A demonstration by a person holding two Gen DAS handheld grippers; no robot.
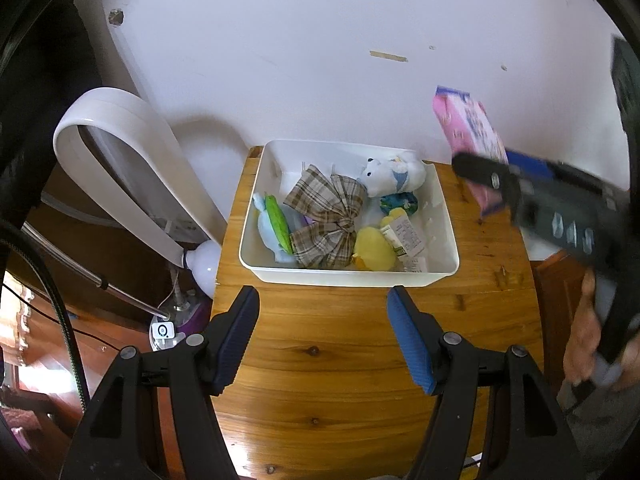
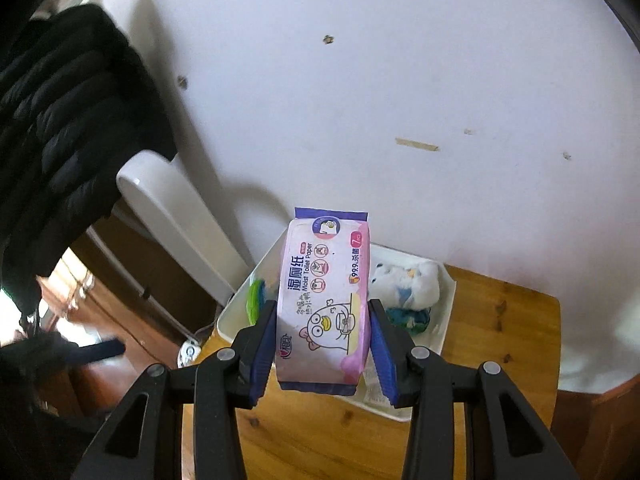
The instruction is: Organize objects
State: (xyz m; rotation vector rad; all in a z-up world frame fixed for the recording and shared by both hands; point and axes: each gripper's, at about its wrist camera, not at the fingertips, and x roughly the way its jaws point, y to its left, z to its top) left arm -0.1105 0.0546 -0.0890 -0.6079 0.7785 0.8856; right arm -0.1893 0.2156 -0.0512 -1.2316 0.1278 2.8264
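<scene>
Against the white wall, wooden table holds white bin at its far edge. White loop-shaped appliance stands left of table, leaning, on a rounded base near floor level. Black padded jacket hangs at far left in right wrist view.

Right gripper clamps pink moist toilet paper pack across its lower half, blue pads pressed on both long sides; pack held lengthwise along fingers, purple end pointing toward wall. From left wrist view, pack is in the air, above and right of bin, not touching bin or table. Left gripper hovers over bare table just in front of bin, fingers spread wide, nothing between them.

Inside bin: plaid fabric bow in middle, white plush toy at far right corner, light blue item with green piece at left, yellow plush at near right, small printed packet beside it, dark blue-green patterned item under white plush. Contents touch and overlap; exact layering unclear.
</scene>
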